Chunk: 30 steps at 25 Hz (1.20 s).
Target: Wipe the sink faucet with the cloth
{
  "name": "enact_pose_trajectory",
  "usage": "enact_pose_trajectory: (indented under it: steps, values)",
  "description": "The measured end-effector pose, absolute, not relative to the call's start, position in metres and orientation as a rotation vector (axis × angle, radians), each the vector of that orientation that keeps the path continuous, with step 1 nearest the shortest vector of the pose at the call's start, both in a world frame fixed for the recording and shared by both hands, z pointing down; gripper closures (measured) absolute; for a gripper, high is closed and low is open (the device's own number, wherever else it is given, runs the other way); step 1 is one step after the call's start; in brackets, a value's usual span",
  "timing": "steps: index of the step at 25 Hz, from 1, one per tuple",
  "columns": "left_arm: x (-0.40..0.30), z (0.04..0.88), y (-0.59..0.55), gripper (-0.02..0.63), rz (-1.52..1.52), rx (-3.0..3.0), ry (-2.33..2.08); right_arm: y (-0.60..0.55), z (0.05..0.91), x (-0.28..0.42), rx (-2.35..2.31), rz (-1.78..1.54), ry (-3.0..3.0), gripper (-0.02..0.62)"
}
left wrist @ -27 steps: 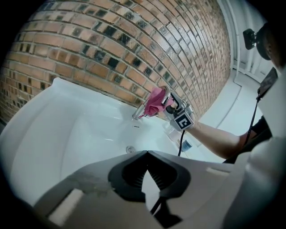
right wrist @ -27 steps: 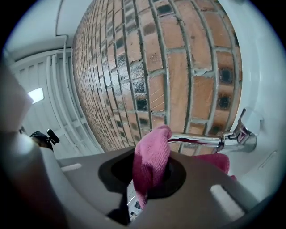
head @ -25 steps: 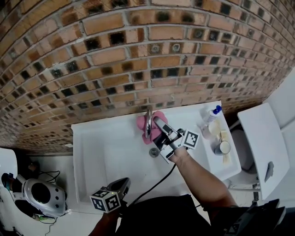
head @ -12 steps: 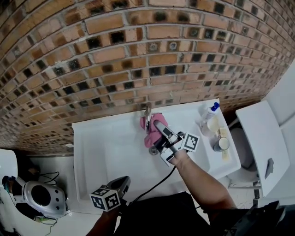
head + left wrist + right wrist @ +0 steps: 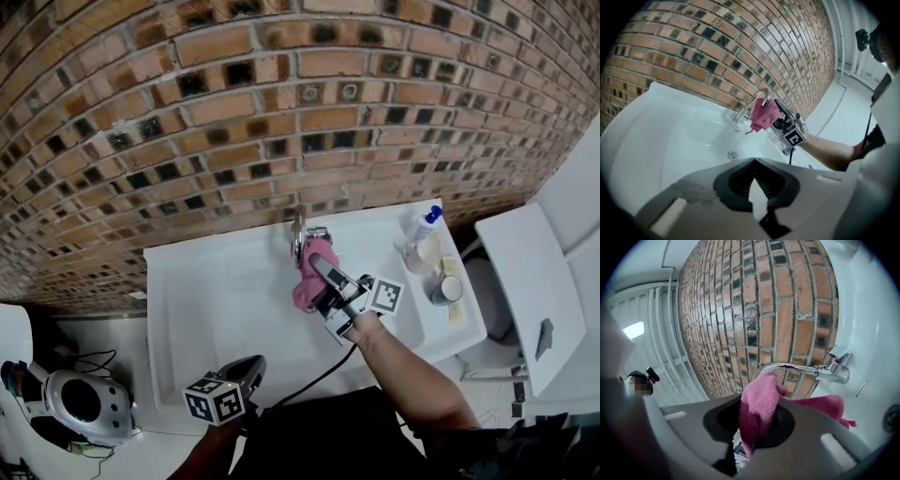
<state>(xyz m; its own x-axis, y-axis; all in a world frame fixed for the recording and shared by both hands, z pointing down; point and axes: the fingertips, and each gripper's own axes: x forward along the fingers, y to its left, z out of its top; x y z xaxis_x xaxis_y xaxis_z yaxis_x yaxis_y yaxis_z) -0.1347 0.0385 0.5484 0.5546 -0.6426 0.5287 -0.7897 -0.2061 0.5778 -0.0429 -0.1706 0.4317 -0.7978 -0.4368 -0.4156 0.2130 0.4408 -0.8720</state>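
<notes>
- Cloth (image 5: 306, 289): pink, bunched, clamped in the right gripper (image 5: 322, 269). It is held up against the faucet (image 5: 298, 239), above the sink (image 5: 211, 314) basin.
- In the right gripper view the cloth (image 5: 761, 401) fills the gap between the jaws. Its top fold touches the curved end of the spout (image 5: 797, 366), and a loose tail hangs off to the right.
- Left gripper view, same contact: cloth (image 5: 764, 117) drapes at the spout's outer end (image 5: 751, 104), with a corner dangling below it.
- Faucet: chrome, arched spout, base at the back rim of the sink against the brick wall (image 5: 281, 112).
- Right gripper (image 5: 754, 427): jaws closed on the cloth. It reaches in from the front right, marker cube facing up.
- Left gripper (image 5: 249, 368): low at the sink's front edge, well apart from the faucet. Its own view (image 5: 754, 187) shows the jaw tips together with nothing between them.
- Drain (image 5: 733, 155): uncovered in the basin floor, below the faucet.
- Bottle (image 5: 419, 236): white with a blue cap, on the sink's right ledge, with small containers beside it.
- Cable (image 5: 309, 380): black, runs from the right gripper back across the front rim.
</notes>
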Motion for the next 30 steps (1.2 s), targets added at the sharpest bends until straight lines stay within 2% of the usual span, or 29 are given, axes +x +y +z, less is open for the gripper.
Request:
enact_pose_trajectory:
  steps: [10, 18, 24, 30]
  values:
    - [-0.138, 0.547, 0.008, 0.601, 0.240, 1.932, -1.205, -0.157, 0.476, -0.026, -0.426, -1.412, 2.497, 0.549]
    - [-0.120, 0.538, -0.037, 0.601, 0.209, 1.932, -1.213, -0.205, 0.445, 0.019, -0.692, -1.112, 2.826, 0.549]
    - [-0.108, 0.530, -0.063, 0.601, 0.189, 1.922, -1.236, -0.247, 0.410, 0.021, -0.720, -0.947, 2.910, 0.549]
    - [-0.104, 0.542, -0.065, 0.601, 0.213, 1.864, -1.251, -0.291, 0.424, 0.006, -0.751, -0.847, 3.089, 0.549]
